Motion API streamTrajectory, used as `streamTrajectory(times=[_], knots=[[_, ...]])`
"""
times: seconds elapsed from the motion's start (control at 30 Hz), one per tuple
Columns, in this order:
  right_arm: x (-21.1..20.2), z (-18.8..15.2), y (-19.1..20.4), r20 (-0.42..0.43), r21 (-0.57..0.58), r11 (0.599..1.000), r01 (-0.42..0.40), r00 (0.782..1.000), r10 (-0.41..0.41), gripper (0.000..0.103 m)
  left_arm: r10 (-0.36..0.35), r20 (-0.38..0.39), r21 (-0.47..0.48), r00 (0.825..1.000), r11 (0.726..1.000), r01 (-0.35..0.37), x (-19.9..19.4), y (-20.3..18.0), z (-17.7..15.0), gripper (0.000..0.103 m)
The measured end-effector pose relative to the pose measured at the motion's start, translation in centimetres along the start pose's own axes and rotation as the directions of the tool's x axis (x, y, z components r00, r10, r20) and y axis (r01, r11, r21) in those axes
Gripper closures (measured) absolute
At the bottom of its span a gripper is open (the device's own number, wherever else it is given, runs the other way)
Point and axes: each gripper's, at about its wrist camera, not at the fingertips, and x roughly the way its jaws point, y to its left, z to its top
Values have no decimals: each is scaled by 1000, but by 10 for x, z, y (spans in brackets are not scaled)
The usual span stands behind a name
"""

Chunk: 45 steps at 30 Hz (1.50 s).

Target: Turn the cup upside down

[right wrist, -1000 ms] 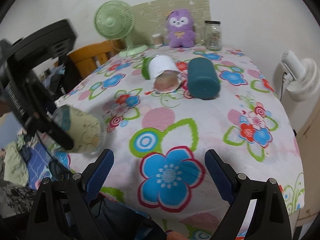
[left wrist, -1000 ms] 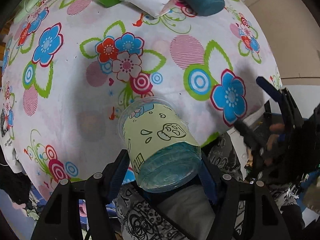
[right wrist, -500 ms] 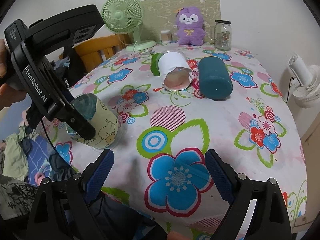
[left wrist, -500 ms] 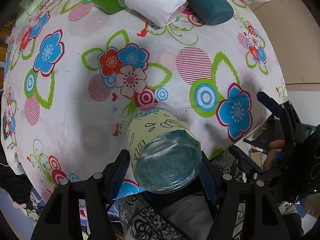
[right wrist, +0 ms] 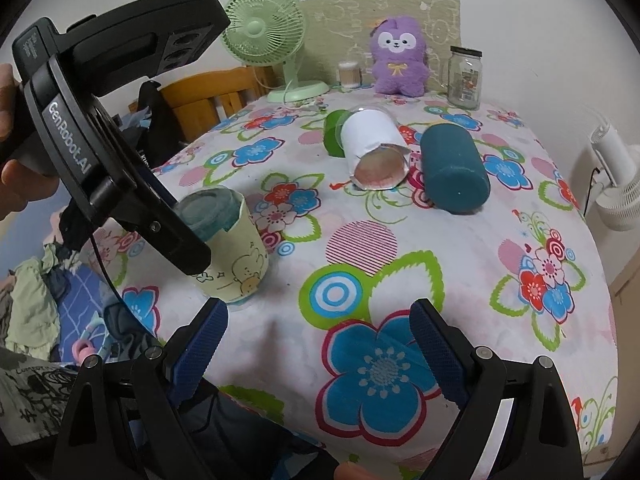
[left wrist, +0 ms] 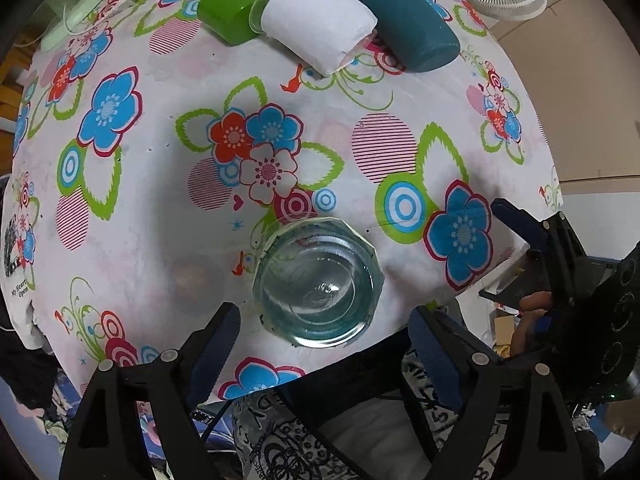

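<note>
The clear cup with a pale yellow cartoon sleeve (left wrist: 318, 284) stands upside down on the flowered tablecloth (left wrist: 160, 208), its base facing up, near the table's front left edge. It also shows in the right wrist view (right wrist: 230, 248). My left gripper (left wrist: 320, 344) is open, its fingers apart on either side of the cup and just behind it, not touching. The left gripper's body partly hides the cup in the right wrist view. My right gripper (right wrist: 316, 344) is open and empty, low over the front edge of the table.
A white paper-wrapped cup (right wrist: 374, 148), a green cup (right wrist: 332, 132) and a dark teal cylinder (right wrist: 454, 168) lie on their sides at mid table. A green fan (right wrist: 264, 28), a purple plush (right wrist: 396, 60) and a glass jar (right wrist: 464, 76) stand at the back. A white fan (right wrist: 616, 176) stands right of the table.
The left gripper tipped the cup from tilted to fully upside down, set it on the cloth, and opened its fingers, letting go. The right gripper has barely moved.
</note>
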Motion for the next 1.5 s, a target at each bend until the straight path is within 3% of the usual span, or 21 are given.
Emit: streamTrajectory(times=[0.4,0.7,0.93,1.2,1.5], knots=[[-9,13,14,21,-37,999,13,1000,-13,9,-3,101,-4,995,1000,3,-23,15,-21,11],[-20,31,27,60,-65,997,43,997,-39,9,14,242,-10,970,1000,-11,-43,20,-38,8],[-30,44,36,106,-57,995,77,992,-71,8,47,388,-45,921,998,-32,-58,31,-56,7],[-42,57,50,158,-61,990,124,981,-114,7,80,500,-98,862,995,-36,-64,45,-74,7],[-64,70,60,240,-28,978,205,952,-192,7,140,618,-138,773,988,-69,-74,47,-95,7]])
